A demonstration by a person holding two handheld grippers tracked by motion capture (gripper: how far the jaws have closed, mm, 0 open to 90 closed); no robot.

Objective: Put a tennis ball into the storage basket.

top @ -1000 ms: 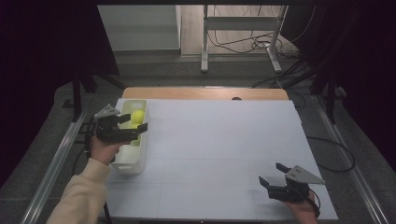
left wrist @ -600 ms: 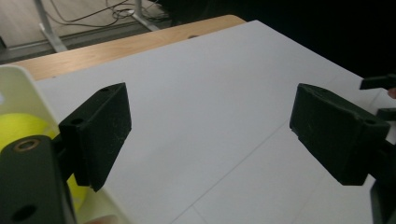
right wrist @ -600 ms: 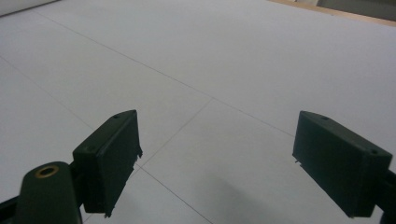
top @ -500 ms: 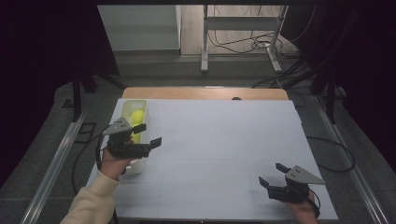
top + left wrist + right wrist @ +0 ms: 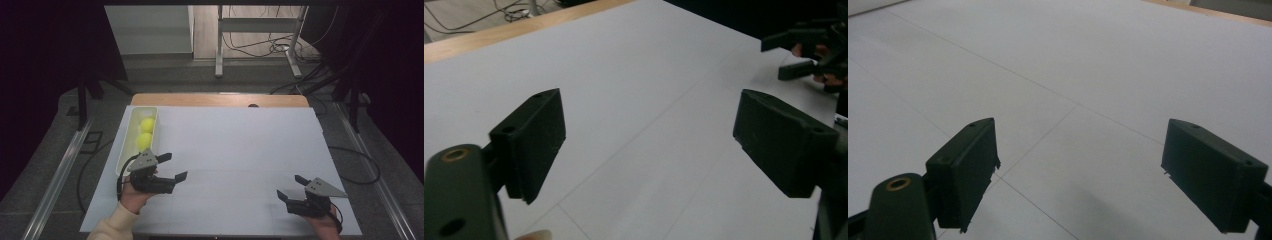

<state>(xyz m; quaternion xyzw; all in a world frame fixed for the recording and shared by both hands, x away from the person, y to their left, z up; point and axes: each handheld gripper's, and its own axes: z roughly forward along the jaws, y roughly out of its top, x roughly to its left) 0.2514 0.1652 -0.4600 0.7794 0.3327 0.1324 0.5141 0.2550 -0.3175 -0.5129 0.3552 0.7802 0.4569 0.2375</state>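
Up along the desk's left edge sits the white tray (image 5: 123, 150), long and narrow, and inside it two yellow-green balls (image 5: 146, 133) lie one behind the other in the far half, touching or very nearly so. The tray's near half looks bare.

Just off the tray's near end, the left gripper (image 5: 172, 167) hangs over the white sheet (image 5: 240, 150), pointing toward the right edge. Its jaws have just been closing a little, yet they stand well apart with nothing between them; the left gripper view shows only plain sheet in the gap. The balls are behind it, in the tray, untouched.

Down at the near right corner, the right gripper (image 5: 292, 189) rests low over the sheet, jaws spread wide and empty, aimed toward the middle.

Between the two grippers the sheet lies flat and open, marked by faint seam lines. A strip of wooden desk (image 5: 220, 99) shows along the far edge. Beyond it, on the floor, stand a metal frame's legs (image 5: 218, 50) and loose cables (image 5: 260, 47), well away from the work.
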